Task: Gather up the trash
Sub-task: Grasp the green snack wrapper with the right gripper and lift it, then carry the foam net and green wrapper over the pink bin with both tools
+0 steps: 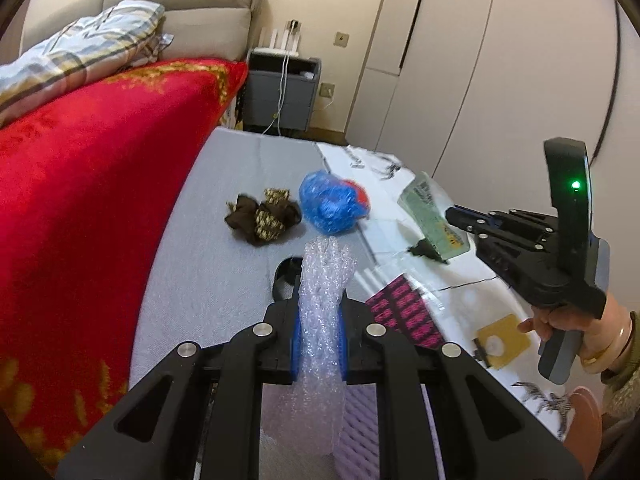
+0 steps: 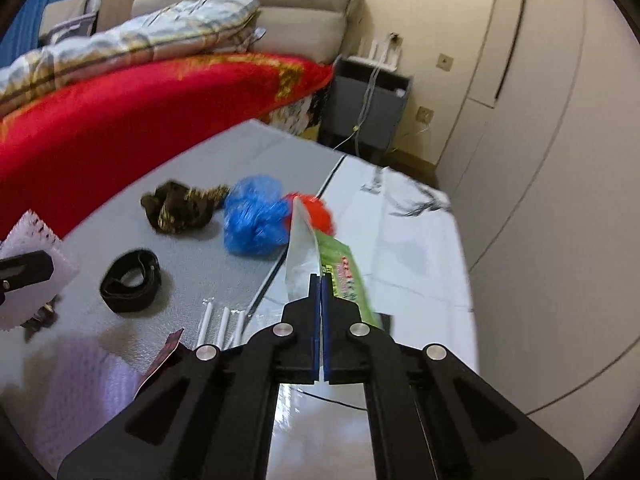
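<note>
**Both grippers loaded; remaining trash on table**

Left gripper [image 1: 319, 344]: pads pinching a strip of bubble wrap [image 1: 325, 280], which stands upright between them, above the grey table [image 1: 224, 264].

Right gripper [image 2: 321, 320]: pads pressed together on a green snack wrapper [image 2: 340, 268], silver inner face toward the left. Wrapper lifted off the table and tilted.

On the table, well ahead of both grippers: a blue plastic bag [image 1: 328, 206] crumpled into a ball, with a red piece [image 2: 316, 210] touching its right side. Just left of it, a brown-and-gold crumpled wrapper [image 1: 264, 218], near but apart. A black strap loop [image 2: 130, 282] lies nearer. White sticks [image 2: 222, 326] lie side by side beside a pink-and-black packet [image 1: 404, 312].

Red blanket [image 1: 80, 184] borders the table on the left.
</note>
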